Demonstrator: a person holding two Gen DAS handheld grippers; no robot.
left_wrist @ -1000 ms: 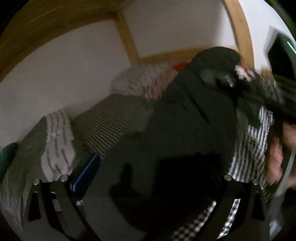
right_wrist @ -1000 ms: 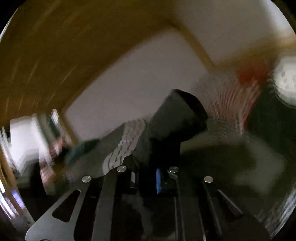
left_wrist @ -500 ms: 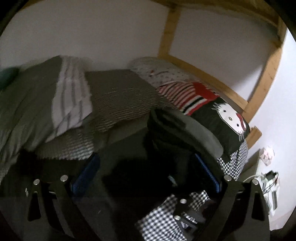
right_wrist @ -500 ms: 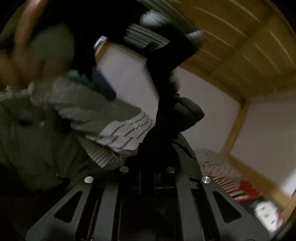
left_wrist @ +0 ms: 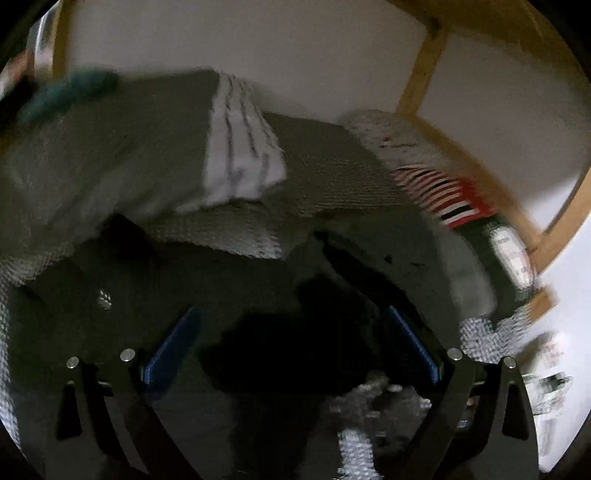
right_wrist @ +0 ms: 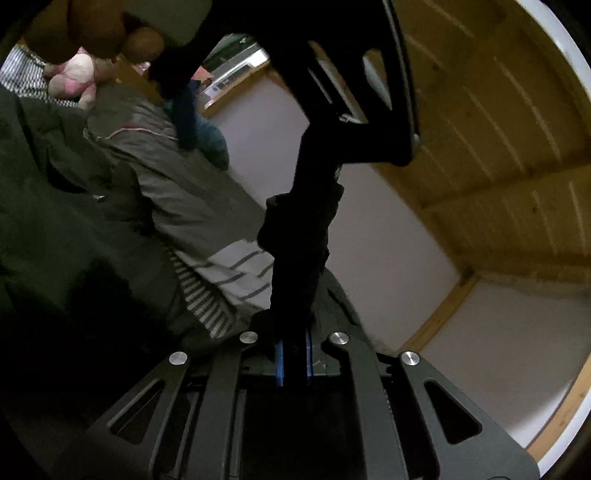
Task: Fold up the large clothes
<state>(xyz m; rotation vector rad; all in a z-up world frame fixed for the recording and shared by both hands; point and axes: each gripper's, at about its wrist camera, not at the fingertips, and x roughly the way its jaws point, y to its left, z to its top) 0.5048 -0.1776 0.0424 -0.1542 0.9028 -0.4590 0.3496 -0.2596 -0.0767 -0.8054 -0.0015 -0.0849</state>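
Note:
A large dark garment (left_wrist: pixel 236 291) lies spread over the bed below my left gripper (left_wrist: pixel 291 345). That gripper's blue pads (left_wrist: pixel 170 347) stand wide apart and press on nothing; the cloth under them is very dark and blurred. My right gripper (right_wrist: pixel 293 360) is shut on a narrow fold of the black garment (right_wrist: pixel 299 243), which rises straight up from its pads. More of the dark cloth (right_wrist: pixel 55 221) lies on the bed at the left of the right wrist view. The left gripper's black body (right_wrist: pixel 332 74) and the hand (right_wrist: pixel 92 29) holding it fill the top of that view.
Grey and white striped bedding (left_wrist: pixel 240 158) is heaped behind the garment. A red-striped cartoon pillow (left_wrist: pixel 450 203) lies by the wooden bed frame (left_wrist: pixel 424 70), with checked sheet (left_wrist: pixel 480 332) at the right. A pink plush toy (right_wrist: pixel 77 77) and a teal cushion (right_wrist: pixel 210 140) sit far off.
Both views have rolled and swept sideways. The dark garment that filled the left view hanging up now lies lower on the bed. The right gripper has stayed shut on the black fold.

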